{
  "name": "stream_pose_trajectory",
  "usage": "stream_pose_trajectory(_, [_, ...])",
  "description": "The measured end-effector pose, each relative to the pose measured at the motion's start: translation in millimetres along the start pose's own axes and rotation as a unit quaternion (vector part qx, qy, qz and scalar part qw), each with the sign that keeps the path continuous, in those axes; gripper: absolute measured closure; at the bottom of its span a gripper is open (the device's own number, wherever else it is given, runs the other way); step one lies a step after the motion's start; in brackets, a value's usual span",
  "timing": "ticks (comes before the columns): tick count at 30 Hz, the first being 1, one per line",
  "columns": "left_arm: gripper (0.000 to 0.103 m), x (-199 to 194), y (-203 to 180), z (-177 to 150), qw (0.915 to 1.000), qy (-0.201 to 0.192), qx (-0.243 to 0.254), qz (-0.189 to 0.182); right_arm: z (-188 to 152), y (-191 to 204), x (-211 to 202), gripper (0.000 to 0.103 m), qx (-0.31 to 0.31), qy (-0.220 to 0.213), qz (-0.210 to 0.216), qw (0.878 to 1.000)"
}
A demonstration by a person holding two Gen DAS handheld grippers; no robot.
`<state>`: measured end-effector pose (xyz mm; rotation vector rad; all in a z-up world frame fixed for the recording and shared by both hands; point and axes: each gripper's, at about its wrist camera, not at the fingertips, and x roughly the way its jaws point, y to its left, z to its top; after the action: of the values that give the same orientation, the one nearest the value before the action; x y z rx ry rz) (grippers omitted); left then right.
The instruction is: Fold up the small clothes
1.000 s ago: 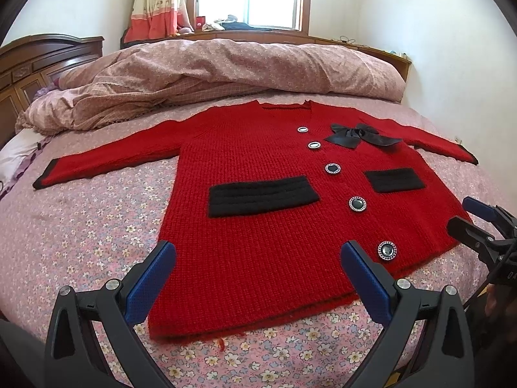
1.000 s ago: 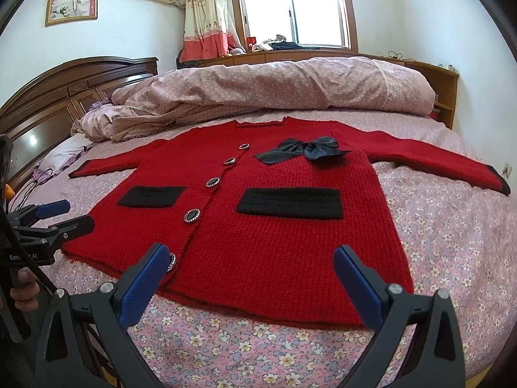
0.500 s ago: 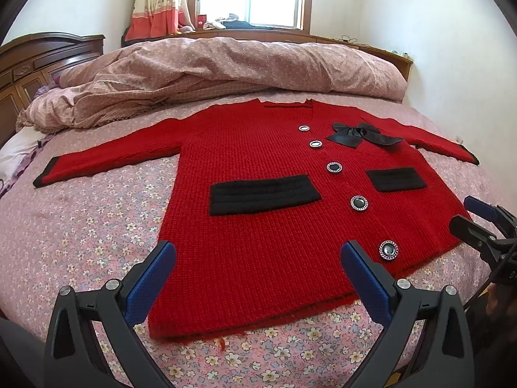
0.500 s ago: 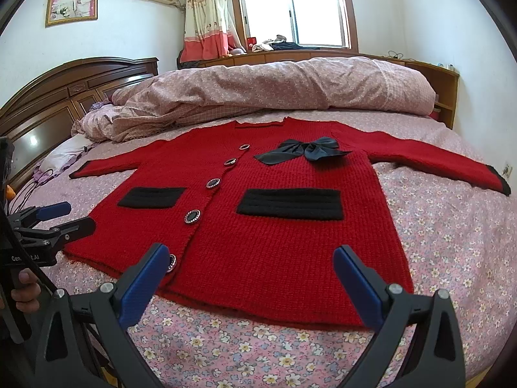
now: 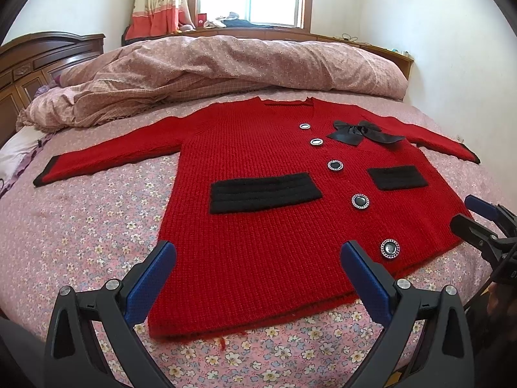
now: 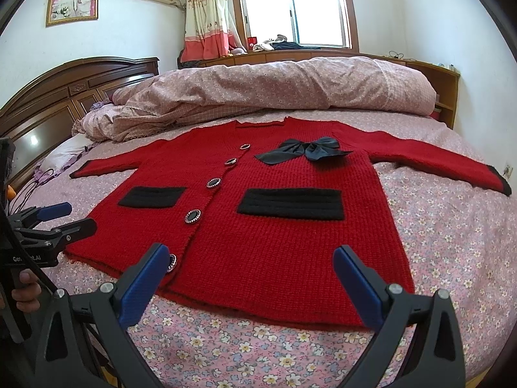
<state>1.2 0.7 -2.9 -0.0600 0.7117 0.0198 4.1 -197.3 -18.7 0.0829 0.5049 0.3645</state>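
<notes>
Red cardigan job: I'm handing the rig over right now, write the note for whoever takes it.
Left gripper: open, empty, above the hem.
Right gripper: open, empty, also at the hem.
Red cardigan: flat on the floral bedsheet, face up, buttoned, both sleeves spread out, black bow near the collar.
Done: garment laid out.
Left: every fold; neither sleeve is folded in yet.

Both wrist views look low across the bed (image 5: 80,226) toward the window (image 6: 292,6), sharing the cardigan (image 5: 274,213).
</notes>
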Motion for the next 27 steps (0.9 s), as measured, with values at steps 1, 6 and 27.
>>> stream_pose_trajectory(1, [0.004, 0.0, 0.1, -0.1, 1.0000, 0.000, 0.000, 0.000, -0.1, 0.2, 0.2, 0.000, 0.000, 0.001, 0.000, 1.000])
stream_pose_trajectory(6, [0.004, -0.5, 0.2, -0.2, 1.0000, 0.000, 0.000, 0.000, -0.1, 1.3, 1.0, 0.000, -0.001, 0.003, 0.001, 1.000])
stream_pose_trajectory(27, [0.004, 1.7, 8.9, 3.4, 0.9995, 0.004, -0.030, 0.012, 0.4, 2.0, 3.5, 0.000, -0.006, 0.003, -0.007, 1.000])
